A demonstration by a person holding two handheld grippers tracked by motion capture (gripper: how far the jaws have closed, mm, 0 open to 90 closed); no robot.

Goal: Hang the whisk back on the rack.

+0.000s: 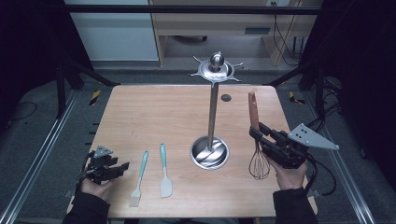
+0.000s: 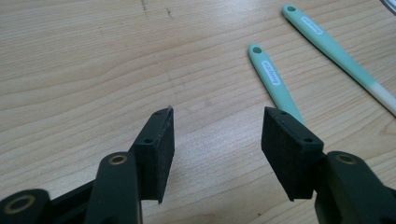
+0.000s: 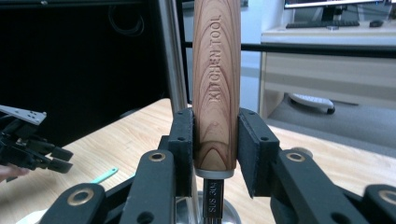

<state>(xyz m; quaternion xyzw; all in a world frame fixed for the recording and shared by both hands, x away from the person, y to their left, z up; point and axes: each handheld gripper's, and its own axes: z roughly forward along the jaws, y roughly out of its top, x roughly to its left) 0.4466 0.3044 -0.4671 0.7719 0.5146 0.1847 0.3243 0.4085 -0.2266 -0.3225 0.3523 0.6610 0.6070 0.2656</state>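
The left gripper (image 1: 122, 167) sits at the lower left of the high view, held low by the left hand (image 1: 93, 185), its jaws spread wide with a clear gap between the pads; the right gripper (image 1: 256, 132) sits at the lower right, gripped from below by the right hand (image 1: 290, 177), jaws closed and angled toward the upper left; both dark sleeves enter from the bottom edge.

A wooden desk (image 1: 140, 112) carries a steel utensil stand (image 1: 211, 140) with a hooked top. Left of its base lie a teal spatula (image 1: 165, 171) and a teal brush (image 1: 139, 179), side by side.
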